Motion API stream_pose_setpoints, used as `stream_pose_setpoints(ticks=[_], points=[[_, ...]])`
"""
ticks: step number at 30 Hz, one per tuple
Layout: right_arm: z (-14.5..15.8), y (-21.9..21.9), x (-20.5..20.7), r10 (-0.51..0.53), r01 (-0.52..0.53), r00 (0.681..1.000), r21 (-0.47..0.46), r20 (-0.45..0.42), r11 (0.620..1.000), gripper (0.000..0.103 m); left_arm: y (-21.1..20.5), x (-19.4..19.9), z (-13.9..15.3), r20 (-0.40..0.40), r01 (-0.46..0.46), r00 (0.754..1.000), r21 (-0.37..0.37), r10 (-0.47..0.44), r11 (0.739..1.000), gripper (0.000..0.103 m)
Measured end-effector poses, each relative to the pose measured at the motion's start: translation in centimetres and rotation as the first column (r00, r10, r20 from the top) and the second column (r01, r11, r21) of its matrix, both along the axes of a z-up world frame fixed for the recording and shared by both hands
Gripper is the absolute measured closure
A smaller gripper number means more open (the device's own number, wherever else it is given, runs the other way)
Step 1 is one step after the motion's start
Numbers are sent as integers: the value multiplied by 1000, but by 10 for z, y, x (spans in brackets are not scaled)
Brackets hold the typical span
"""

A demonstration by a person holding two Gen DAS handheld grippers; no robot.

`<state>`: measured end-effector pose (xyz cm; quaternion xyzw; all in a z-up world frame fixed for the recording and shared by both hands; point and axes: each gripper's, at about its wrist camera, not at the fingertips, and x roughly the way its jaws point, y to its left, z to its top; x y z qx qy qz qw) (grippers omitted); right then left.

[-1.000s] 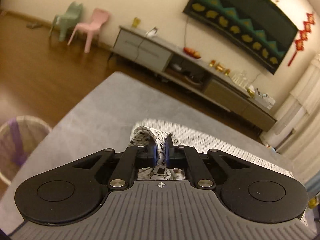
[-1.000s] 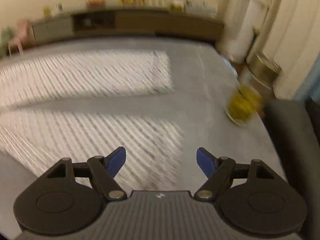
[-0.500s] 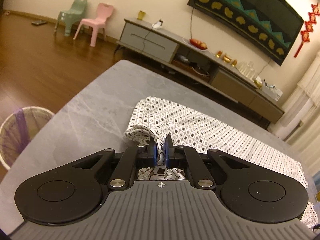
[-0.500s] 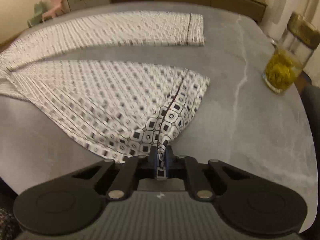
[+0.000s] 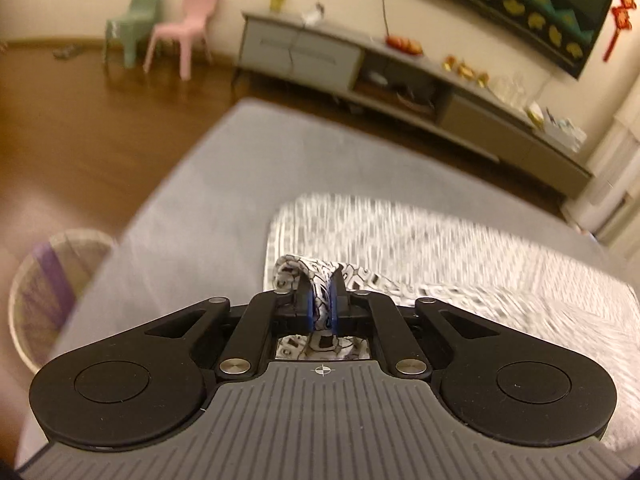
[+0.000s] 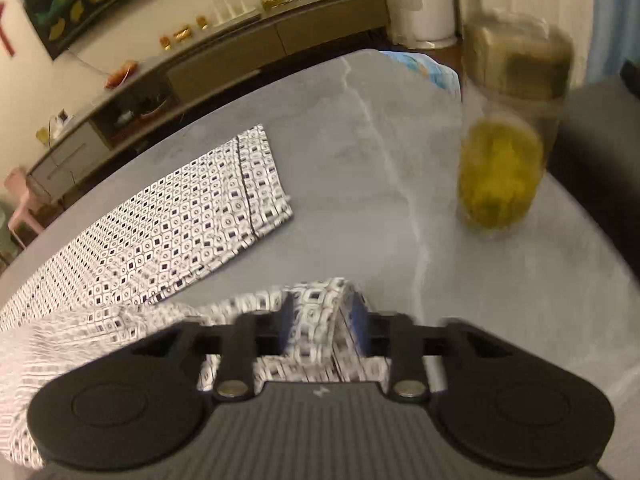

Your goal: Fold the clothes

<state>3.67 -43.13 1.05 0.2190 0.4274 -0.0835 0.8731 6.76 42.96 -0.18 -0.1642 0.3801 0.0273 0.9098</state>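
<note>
Patterned garment (image 5: 460, 248), black-and-white print, lies spread on the grey table (image 5: 192, 184). Left wrist view: the left gripper (image 5: 320, 304) is clamped on a bunched fold of the cloth, both blue pads pressing the fabric between them; the rest of the garment extends ahead and to the right of the claw, its long axis running away rightward toward the far table edge. A woven basket (image 5: 48, 292) stands on the floor at the left, well apart. Right wrist view: the right gripper (image 6: 320, 324) has its jaws partly apart, having just been opening, with a fold of the garment (image 6: 168, 232) lying between them (blur prevents confirming pad contact, so it is judged released). One hemmed end lies flat ahead and to the left, its long axis slanting leftward. A jar (image 6: 500, 168) with yellow contents stands on the table to the right, apart from the cloth. Judgement: the left hand alone controls the cloth, so the coming move turns on it.
</note>
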Motion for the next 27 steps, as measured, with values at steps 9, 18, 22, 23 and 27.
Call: stream_pose_setpoints(ticks=[9, 18, 22, 23, 27], points=[[-16, 37, -24, 198, -209, 977, -168, -82, 963, 33, 9, -57, -19, 54, -48, 997, 24, 47, 999, 31], [-24, 76, -17, 341, -382, 923, -317, -179, 868, 70, 25, -72, -34, 112, -35, 993, -103, 47, 994, 35], [-19, 84, -30, 348, -479, 869, -423, -352, 769, 84, 17, -36, -27, 103, 41, 994, -167, -24, 985, 64], [-19, 84, -34, 344, -504, 852, -443, -394, 742, 84, 12, -25, -24, 107, 57, 993, -159, -41, 986, 63], [-27, 80, -48, 204, -530, 823, -586, -530, 613, 83, -6, 6, -13, 124, 80, 990, -109, -67, 991, 53]])
